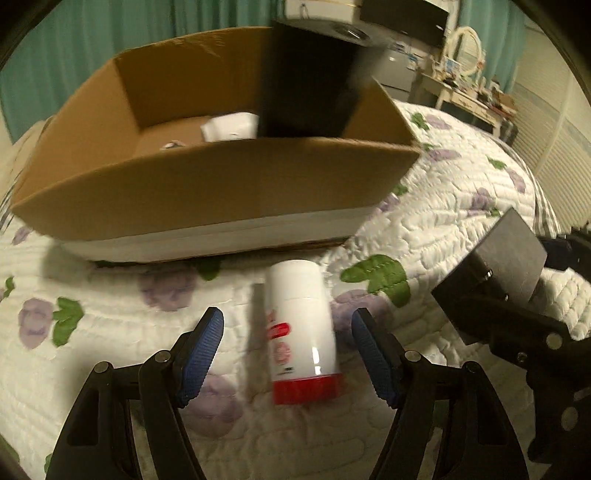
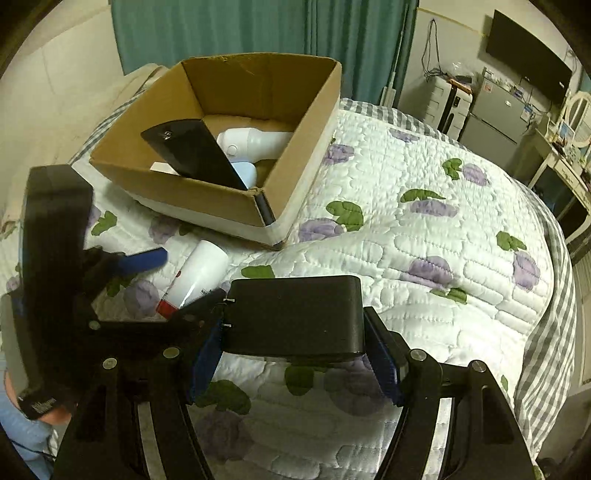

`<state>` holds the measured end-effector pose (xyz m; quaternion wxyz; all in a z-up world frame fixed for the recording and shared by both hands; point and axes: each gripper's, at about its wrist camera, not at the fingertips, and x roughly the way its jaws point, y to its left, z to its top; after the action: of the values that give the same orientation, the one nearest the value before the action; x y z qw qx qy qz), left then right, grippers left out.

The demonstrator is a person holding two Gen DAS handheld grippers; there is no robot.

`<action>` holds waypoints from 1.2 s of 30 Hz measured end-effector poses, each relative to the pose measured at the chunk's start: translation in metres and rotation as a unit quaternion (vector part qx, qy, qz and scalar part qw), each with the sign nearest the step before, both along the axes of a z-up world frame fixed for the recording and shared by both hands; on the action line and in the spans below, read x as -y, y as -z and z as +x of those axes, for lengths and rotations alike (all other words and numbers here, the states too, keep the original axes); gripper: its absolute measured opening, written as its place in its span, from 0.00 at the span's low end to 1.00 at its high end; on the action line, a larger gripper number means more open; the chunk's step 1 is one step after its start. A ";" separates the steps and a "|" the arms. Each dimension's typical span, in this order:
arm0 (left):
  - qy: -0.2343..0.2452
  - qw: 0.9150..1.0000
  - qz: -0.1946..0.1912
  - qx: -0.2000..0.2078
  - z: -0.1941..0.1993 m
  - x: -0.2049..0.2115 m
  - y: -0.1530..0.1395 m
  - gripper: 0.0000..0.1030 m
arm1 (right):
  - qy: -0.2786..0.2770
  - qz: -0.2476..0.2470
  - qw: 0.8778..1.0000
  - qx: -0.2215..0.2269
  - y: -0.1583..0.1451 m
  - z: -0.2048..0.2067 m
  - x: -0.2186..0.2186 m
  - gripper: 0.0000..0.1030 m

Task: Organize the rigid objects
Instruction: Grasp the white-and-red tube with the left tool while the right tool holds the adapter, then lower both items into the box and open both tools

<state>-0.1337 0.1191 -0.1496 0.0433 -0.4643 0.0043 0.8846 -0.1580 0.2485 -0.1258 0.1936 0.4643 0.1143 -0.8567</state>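
Note:
A white bottle with a red cap lies on the quilt between the open fingers of my left gripper, cap toward me; it also shows in the right wrist view. My right gripper is shut on a black rectangular box, held above the quilt; it also shows in the left wrist view. A cardboard box stands behind the bottle. It holds a tall black block, a white bottle and a pale blue item.
The floral quilted bed stretches to the right. Green curtains hang behind the box. A fridge, a wall TV and a cluttered desk stand at the far right of the room.

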 end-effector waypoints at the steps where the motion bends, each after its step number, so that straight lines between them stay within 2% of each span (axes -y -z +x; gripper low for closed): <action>1: 0.009 1.000 0.002 0.006 -0.001 -0.002 0.003 0.37 | 0.001 0.000 1.000 -0.002 -0.001 0.000 0.000 0.68; 7: 0.009 0.999 0.032 0.015 0.006 0.010 -0.003 0.35 | 0.012 0.005 1.000 -0.017 -0.009 0.005 0.001 0.67; 10: 0.015 1.000 0.025 0.002 0.019 0.014 -0.014 0.35 | 0.018 0.005 0.999 -0.035 -0.018 0.012 0.002 0.67; 16: 0.020 0.999 0.025 -0.030 0.049 0.028 -0.052 0.35 | 0.025 -0.013 0.997 -0.067 -0.044 0.034 0.005 0.67; 23: 0.021 0.996 0.026 -0.079 0.073 0.041 -0.110 0.35 | 0.022 -0.032 0.995 -0.096 -0.080 0.049 0.013 0.67; 29: 0.017 0.992 0.016 -0.122 0.069 0.053 -0.150 0.35 | 0.010 -0.039 0.991 -0.125 -0.116 0.055 0.026 0.67; 36: 0.003 0.987 0.007 -0.159 0.045 0.073 -0.184 0.35 | 0.000 -0.056 0.984 -0.168 -0.155 0.035 0.047 0.67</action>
<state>-0.0891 0.0459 0.0344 0.0482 -0.3175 0.0069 0.9470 -0.1229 0.2016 0.0288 0.1974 0.3022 0.0967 -0.9276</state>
